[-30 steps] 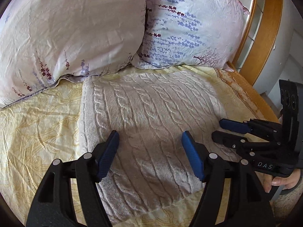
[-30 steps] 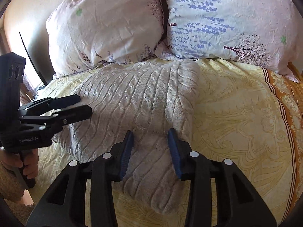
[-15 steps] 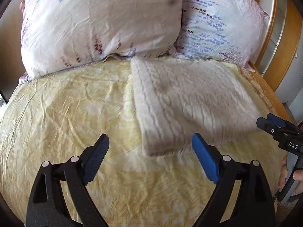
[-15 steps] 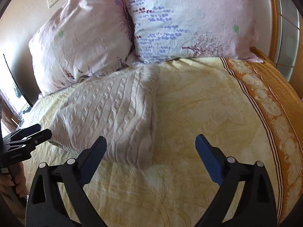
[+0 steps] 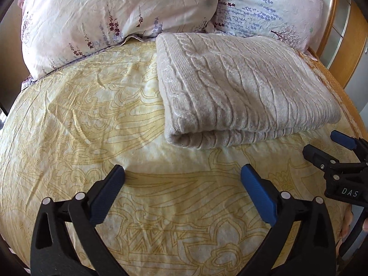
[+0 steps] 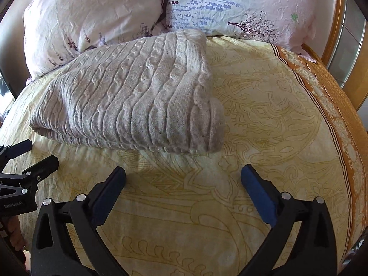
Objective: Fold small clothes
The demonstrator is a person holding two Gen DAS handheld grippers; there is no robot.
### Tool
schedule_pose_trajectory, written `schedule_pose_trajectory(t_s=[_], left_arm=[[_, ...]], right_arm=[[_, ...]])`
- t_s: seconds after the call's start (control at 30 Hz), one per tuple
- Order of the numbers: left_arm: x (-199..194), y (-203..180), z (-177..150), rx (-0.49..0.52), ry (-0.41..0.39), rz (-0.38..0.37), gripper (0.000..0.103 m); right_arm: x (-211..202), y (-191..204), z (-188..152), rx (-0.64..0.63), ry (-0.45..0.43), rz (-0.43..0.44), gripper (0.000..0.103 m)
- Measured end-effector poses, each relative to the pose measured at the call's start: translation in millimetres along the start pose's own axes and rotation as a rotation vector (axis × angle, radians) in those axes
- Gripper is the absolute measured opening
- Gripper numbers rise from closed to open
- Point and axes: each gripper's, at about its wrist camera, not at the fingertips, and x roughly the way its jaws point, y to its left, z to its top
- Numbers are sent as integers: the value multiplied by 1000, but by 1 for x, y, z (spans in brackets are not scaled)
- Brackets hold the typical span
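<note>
A bed [image 5: 80, 119] is filling both views, spread with a pale yellow sheet printed in gold line patterns; along its 3 o'clock edge in the right wrist view an orange patterned border [image 6: 333, 105] is running. Two floral pillows are leaning at the head of the bed: a pinkish pillow [image 5: 110, 16] at 11 o'clock and a pillow with blue flowers [image 5: 271, 7] at 1 o'clock in the left wrist view. A wooden bed frame [image 5: 352, 43] is showing at the 2 o'clock rim.

The task's thing, a beige cable-knit sweater [image 5: 241, 85], is lying folded into a thick rectangle on the sheet, its far edge touching the base of the pillows. In the left wrist view it is sitting at about 1 o'clock from centre; in the right wrist view the same sweater [image 6: 128, 96] is sitting at about 10 o'clock.

The left claw [image 5: 182, 177] is hovering over bare sheet at 6 o'clock, just short of the sweater's near fold, its jaws opening wide with nothing between them. The right claw [image 6: 184, 176] is hanging likewise over the sheet, jaws opening, holding nothing, the sweater's near edge just beyond its tips. Each claw is also appearing at the other view's side rim, gripped by a hand [image 6: 13, 234] that is only partly visible.
</note>
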Motion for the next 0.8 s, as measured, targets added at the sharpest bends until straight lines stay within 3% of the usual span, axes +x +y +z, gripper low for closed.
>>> schedule_pose_trajectory(t_s=[0.8], left_arm=[[-2,-2,1,-7,-26,21,101]], right_arm=[[-2,0,-3,-6,-8,0,102]])
